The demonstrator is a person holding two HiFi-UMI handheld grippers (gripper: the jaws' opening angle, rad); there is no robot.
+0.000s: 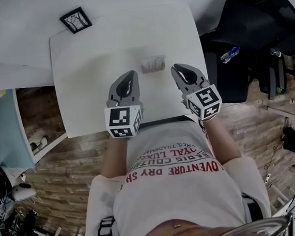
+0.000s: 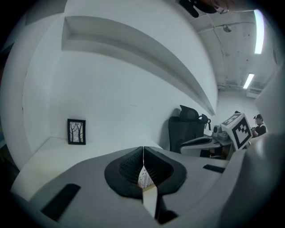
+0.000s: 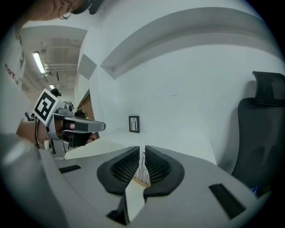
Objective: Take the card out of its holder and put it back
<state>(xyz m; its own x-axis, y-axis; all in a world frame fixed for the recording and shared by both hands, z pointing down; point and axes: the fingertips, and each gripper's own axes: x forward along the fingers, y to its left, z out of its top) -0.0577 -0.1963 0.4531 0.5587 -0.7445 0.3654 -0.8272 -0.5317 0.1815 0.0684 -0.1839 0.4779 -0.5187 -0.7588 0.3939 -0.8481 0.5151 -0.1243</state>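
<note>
The card in its holder (image 1: 153,64) is a small pale patterned thing on the white table (image 1: 95,57), just beyond and between my two grippers. My left gripper (image 1: 129,75) is to its left and my right gripper (image 1: 176,68) to its right, both apart from it. In the left gripper view the jaws meet along a thin seam, and a sliver of the printed card (image 2: 144,177) shows low behind them. From the right gripper view, that gripper's jaws stand nearly touching with nothing held, and the card (image 3: 142,170) with a tan edge shows through the slit.
A small black-framed tree picture (image 1: 76,19) stands at the table's far left corner, also seen as the frame (image 2: 76,131) and the frame (image 3: 134,124). A black office chair (image 1: 255,21) stands to the right, with a plastic bottle (image 1: 230,54) beside it. Wood-patterned floor surrounds the table.
</note>
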